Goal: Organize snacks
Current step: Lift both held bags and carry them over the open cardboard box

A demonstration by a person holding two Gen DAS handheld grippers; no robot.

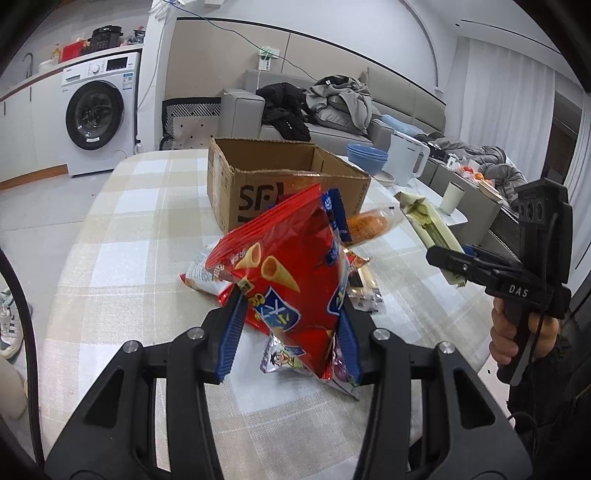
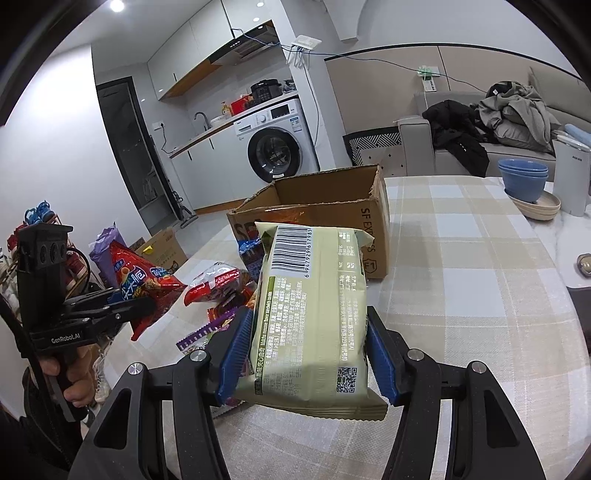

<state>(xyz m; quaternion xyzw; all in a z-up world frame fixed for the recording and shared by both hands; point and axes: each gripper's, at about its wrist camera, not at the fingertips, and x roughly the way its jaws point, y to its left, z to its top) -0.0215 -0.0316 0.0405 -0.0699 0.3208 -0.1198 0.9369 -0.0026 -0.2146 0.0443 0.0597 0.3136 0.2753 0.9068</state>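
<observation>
On table: SF EXPRESS box; left fingers grip red bag; right fingers grip green pack.

Even, cool indoor light fills both fisheye views; a ceiling spot glares at upper left. Straight lines bow, corners go black, shadows stay soft, focus holds sharp.

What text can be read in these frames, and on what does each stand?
"SF" and "SF EXPRESS": cardboard box.
"DAS": right gripper body.
"GenRobot.AI": left gripper body.
"6947929617985", "Matcha mousse flavor sandwich cookie": green packet.
Other print on the green packet and on the red chip bag: unreadable.
</observation>
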